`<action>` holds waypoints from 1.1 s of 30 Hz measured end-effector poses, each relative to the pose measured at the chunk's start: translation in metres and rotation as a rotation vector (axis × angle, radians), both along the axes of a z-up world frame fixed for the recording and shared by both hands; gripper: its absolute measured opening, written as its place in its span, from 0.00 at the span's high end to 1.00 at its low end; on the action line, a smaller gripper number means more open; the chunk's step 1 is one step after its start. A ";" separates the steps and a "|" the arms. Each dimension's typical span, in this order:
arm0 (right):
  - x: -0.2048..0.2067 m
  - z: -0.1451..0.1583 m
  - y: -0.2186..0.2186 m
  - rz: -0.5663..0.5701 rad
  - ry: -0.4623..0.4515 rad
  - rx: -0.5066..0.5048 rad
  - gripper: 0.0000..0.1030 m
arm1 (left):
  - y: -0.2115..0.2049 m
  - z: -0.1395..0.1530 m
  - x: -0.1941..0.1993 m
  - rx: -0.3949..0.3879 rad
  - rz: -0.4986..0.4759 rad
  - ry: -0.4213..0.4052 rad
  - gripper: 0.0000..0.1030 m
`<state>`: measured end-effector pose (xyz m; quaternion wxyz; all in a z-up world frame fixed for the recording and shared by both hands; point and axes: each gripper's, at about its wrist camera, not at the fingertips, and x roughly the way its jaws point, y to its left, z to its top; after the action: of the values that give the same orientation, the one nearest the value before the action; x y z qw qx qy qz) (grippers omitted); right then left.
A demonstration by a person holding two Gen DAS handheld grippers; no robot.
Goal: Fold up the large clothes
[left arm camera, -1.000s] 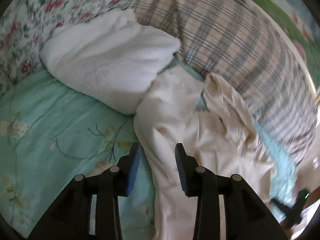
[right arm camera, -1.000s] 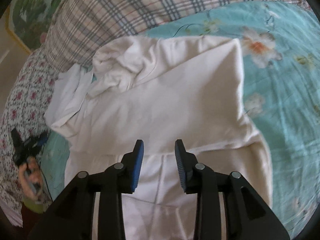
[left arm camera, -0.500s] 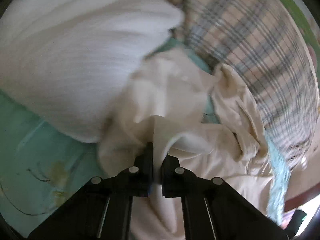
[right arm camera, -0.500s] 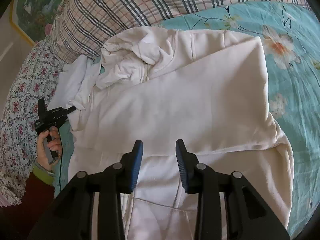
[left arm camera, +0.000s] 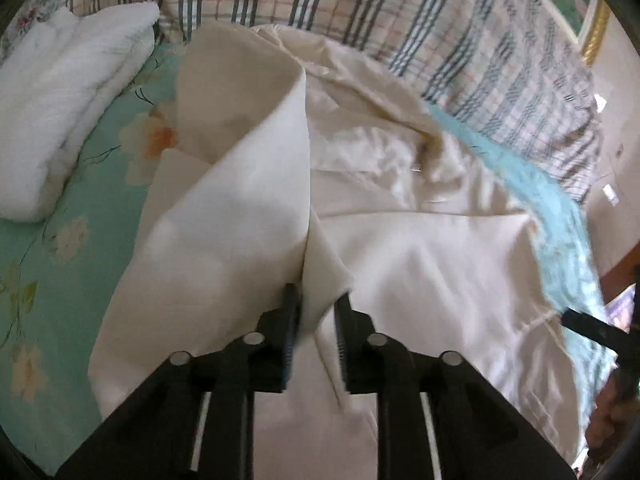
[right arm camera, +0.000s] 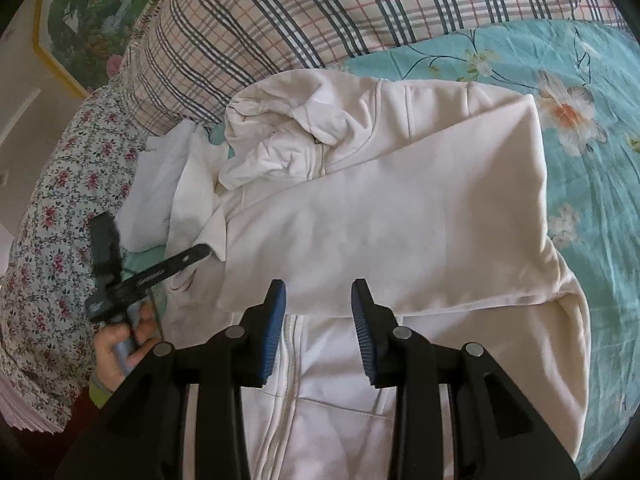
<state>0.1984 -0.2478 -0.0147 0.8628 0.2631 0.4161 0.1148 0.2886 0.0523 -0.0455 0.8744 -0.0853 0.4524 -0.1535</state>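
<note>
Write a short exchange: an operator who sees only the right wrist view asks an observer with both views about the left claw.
Operator: I see the left claw side-on at the hoodie cuff. Is cloth in it?
Observer: Yes; in the left wrist view the sleeve cloth sits between its fingers.
Operator: Clamped tight?
Observer: Cannot tell; the fingers stand slightly apart, and the sleeve rises in a tented fold toward them.
</note>
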 end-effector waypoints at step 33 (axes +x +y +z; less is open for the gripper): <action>0.012 -0.018 -0.042 -0.102 0.027 0.059 0.54 | -0.035 0.062 0.083 -0.012 0.065 -0.163 0.98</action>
<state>0.2107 -0.2897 -0.0327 0.8537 0.3109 0.4102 0.0795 0.3717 0.0177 0.0167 0.9123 -0.0925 0.3757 -0.1341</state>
